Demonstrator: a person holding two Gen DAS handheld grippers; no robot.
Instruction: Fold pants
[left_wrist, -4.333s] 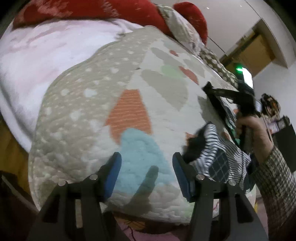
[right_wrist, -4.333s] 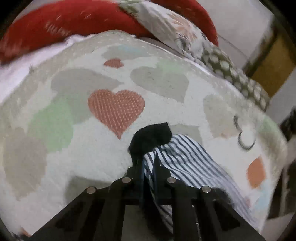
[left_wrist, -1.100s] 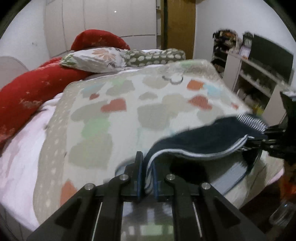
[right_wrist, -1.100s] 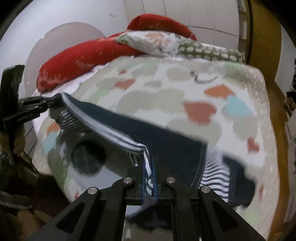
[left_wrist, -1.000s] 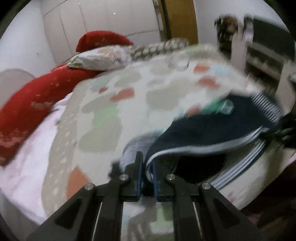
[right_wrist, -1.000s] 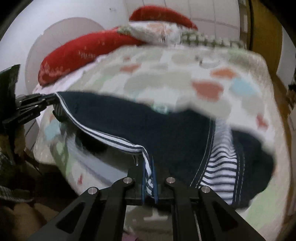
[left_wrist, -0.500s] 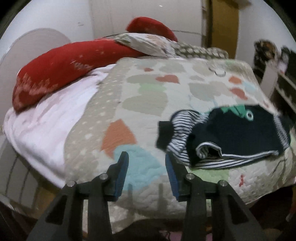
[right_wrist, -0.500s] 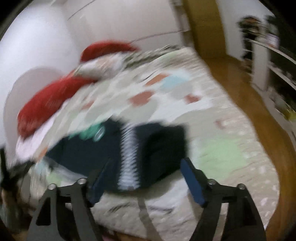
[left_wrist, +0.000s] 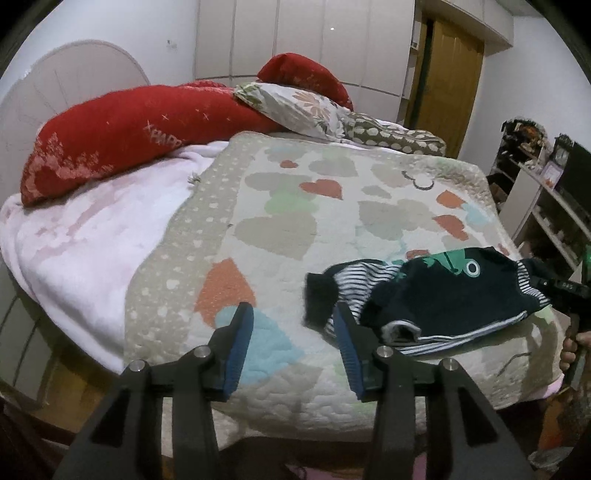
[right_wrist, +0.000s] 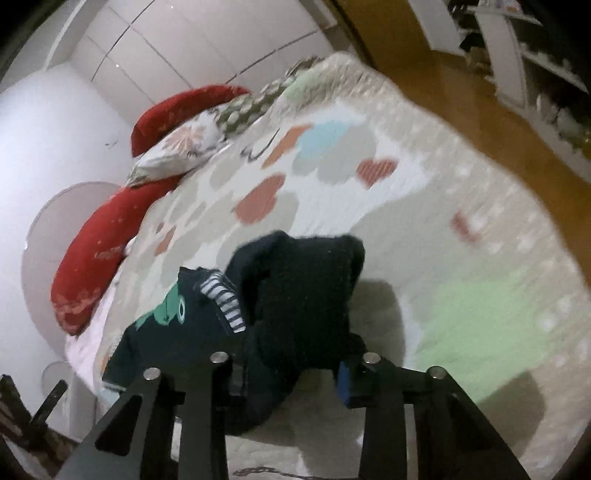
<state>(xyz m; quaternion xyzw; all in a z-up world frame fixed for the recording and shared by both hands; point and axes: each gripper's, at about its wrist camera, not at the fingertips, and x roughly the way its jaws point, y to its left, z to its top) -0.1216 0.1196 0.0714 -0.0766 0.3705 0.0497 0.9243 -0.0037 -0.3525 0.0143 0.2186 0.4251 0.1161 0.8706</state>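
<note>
The dark navy pants (left_wrist: 443, 299), with striped lining and a green patch, lie crumpled on the heart-patterned quilt (left_wrist: 295, 221) near its front right corner. My left gripper (left_wrist: 293, 347) hovers just left of them. Its jaws are opening with only quilt between them, and the right pad (left_wrist: 347, 347) is beside the dark cuff. The right gripper (left_wrist: 565, 291) sits at the pants' far right end, held by a hand. In the right wrist view the right gripper (right_wrist: 290, 380) is closing, with a dark hump of the pants (right_wrist: 295, 295) between its fingers; firm pad pressure does not show.
Red pillows (left_wrist: 129, 133) and a floral pillow (left_wrist: 295, 103) lie at the head of the bed, with a pink blanket (left_wrist: 92, 240) on the left. Shelves (left_wrist: 546, 206) stand to the right and a wooden floor (right_wrist: 480, 92) runs beside the bed. The quilt's edge drops off just below the grippers.
Both grippers let go of the pants' striped edge, and the pants dropped onto the quilt. The left gripper drew back and left. The right opened wide, swung to the dark end and narrowed.
</note>
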